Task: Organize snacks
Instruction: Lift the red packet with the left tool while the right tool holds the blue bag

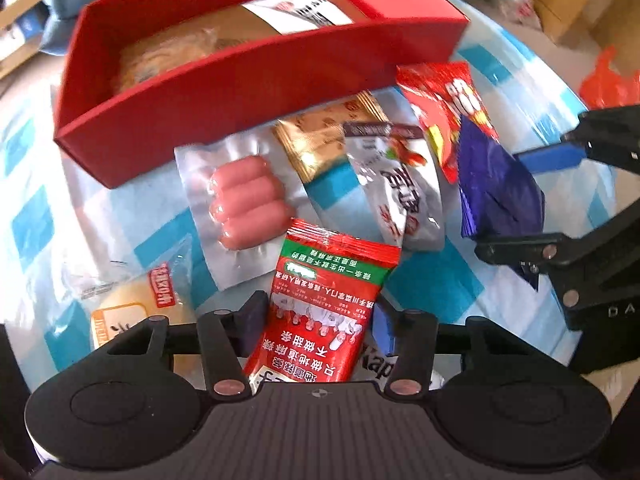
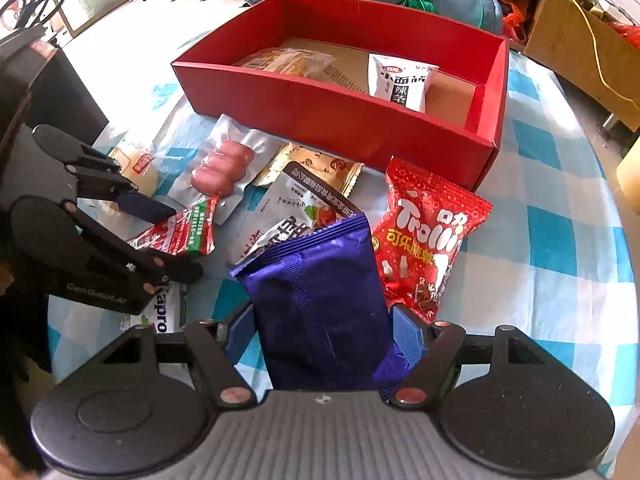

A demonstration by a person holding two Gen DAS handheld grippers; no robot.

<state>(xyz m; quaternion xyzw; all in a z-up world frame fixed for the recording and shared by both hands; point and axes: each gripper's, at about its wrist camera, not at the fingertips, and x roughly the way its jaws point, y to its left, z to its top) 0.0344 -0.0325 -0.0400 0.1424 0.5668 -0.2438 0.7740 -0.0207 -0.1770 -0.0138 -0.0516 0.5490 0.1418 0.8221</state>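
Left wrist view: my left claw (image 1: 320,316) is clamped on a red-and-green snack sachet (image 1: 320,304), whose long axis runs from 6 to 12 o'clock, top seam away from me. At 11 o'clock sits the red box (image 1: 224,92) on the blue-checked tablecloth (image 1: 32,224), with a pale pastry pack (image 1: 168,56) and a white noodle packet (image 1: 304,8) inside. A vacuum-packed sausage pack (image 1: 244,196) lies just below the box.

Right wrist view: my right claw (image 2: 324,336) grips a blue foil packet (image 2: 320,304), upright, long axis 6 to 12 o'clock. At 1 o'clock beside it lies a red Trolli bag (image 2: 424,236). In the box at 12 o'clock, the noodle packet leans against the near wall.
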